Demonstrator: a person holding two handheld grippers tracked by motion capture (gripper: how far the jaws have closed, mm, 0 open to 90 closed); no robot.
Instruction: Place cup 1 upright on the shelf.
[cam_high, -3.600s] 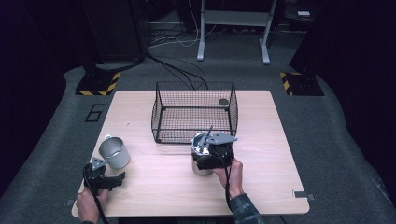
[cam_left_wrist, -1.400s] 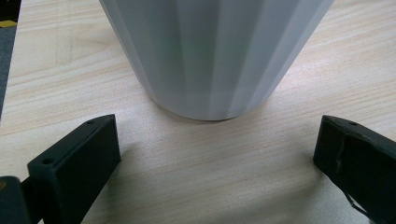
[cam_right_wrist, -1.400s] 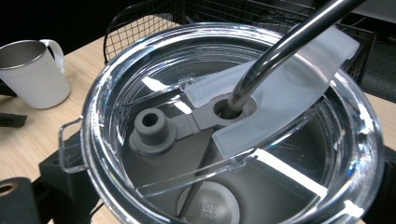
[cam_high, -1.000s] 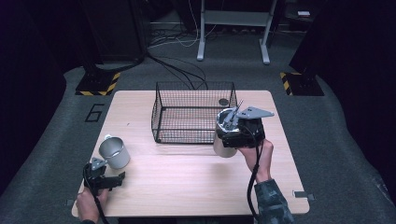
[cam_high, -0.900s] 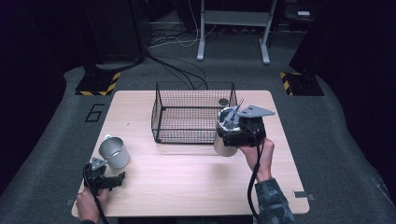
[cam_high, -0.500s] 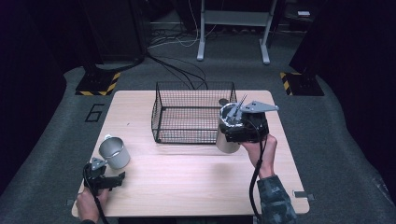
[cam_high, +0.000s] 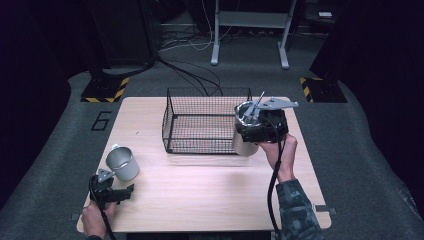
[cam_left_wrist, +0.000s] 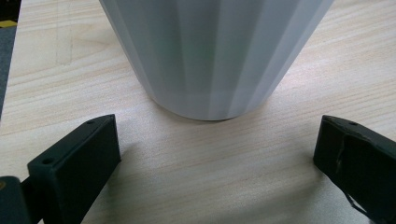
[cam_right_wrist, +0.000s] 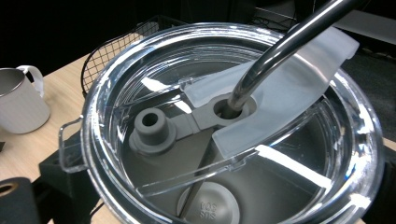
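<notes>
A steel tumbler (cam_high: 244, 145) with a clear lid (cam_right_wrist: 233, 116) and a metal straw (cam_right_wrist: 280, 51) is held off the table at the wire basket's (cam_high: 167, 120) front right corner. My right gripper (cam_high: 260, 129) is shut on the tumbler, and one black finger (cam_right_wrist: 60, 172) shows beside the lid. A white mug (cam_high: 121, 163) stands upright at the table's front left. Just in front of it, my left gripper (cam_high: 117, 184) rests low. In the left gripper view its fingers (cam_left_wrist: 79, 158) stand wide apart with the mug's base (cam_left_wrist: 210, 51) just beyond them, untouched.
The black wire basket sits at the middle back of the wooden table (cam_high: 200, 190). A small dark object lay at its far right corner earlier and is now hidden behind the tumbler. Cables and a stand's legs (cam_high: 250, 30) lie on the floor behind.
My right gripper has carried the tumbler up, back and to the right, from in front of the basket to its front right corner. The left gripper and mug have not moved.
</notes>
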